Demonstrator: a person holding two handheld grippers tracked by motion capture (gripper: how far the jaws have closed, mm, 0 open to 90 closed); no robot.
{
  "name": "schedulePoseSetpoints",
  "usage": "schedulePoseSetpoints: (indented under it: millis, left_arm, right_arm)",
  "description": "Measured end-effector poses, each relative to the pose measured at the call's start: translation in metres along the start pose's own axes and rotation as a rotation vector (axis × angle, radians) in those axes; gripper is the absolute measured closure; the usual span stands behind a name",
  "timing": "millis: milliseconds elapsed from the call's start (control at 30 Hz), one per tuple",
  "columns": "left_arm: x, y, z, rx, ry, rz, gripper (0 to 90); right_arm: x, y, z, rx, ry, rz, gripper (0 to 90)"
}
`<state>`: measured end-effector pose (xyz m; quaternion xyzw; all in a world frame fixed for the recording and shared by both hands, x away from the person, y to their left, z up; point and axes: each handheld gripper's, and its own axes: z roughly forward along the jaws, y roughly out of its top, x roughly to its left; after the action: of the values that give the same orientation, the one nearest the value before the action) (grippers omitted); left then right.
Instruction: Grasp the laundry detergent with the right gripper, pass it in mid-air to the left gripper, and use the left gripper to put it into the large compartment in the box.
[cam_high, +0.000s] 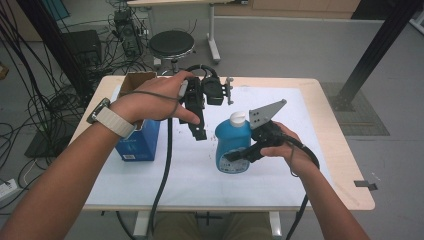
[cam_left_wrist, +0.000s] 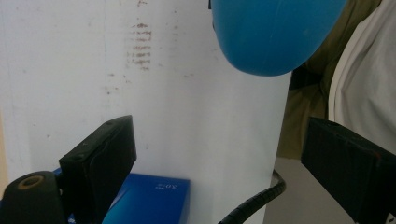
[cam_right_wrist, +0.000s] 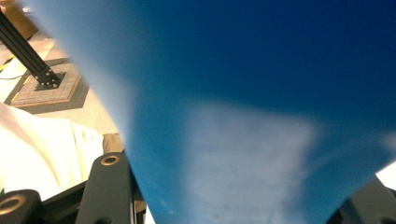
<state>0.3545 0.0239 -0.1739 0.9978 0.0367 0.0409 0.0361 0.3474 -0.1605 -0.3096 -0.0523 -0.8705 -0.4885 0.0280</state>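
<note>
A person works at a table (cam_high: 320, 125) covered with a white sheet. At the centre of the high view, the right claw (cam_high: 239, 156) is clenched on the lower body of a blue bottle (cam_high: 231, 142) with a white cap; the bottle appears to be held just above the sheet, though whether its base touches cannot be told. In the right claw's own view the blue plastic sits between the black jaws. The left claw (cam_high: 200, 131), just left of the bottle and above the sheet, is released, jaws wide apart with nothing between them; in its view the bottle's rounded blue end (cam_left_wrist: 275, 35) hangs at the upper right. A blue box (cam_high: 137, 142) stands at the left of the sheet. The bottle is probably smooth, slightly springy plastic, fairly heavy if full and apt to slip; the flatter sides low on the body, or the neck under the cap, look like the surest places to grip
</note>
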Motion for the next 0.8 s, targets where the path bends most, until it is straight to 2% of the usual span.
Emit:
schedulePoseSetpoints:
  millis: [267,800]
  left_arm:
    - [-0.001,0.006,-0.001,0.003,-0.017,0.027,10.0]
    - [-0.002,0.019,-0.003,0.009,-0.030,0.054,9.7]
  right_arm:
    - [-0.002,0.003,0.007,0.007,0.007,-0.005,43.1]
    - [-0.006,0.011,0.021,0.014,0.028,-0.013,43.1]
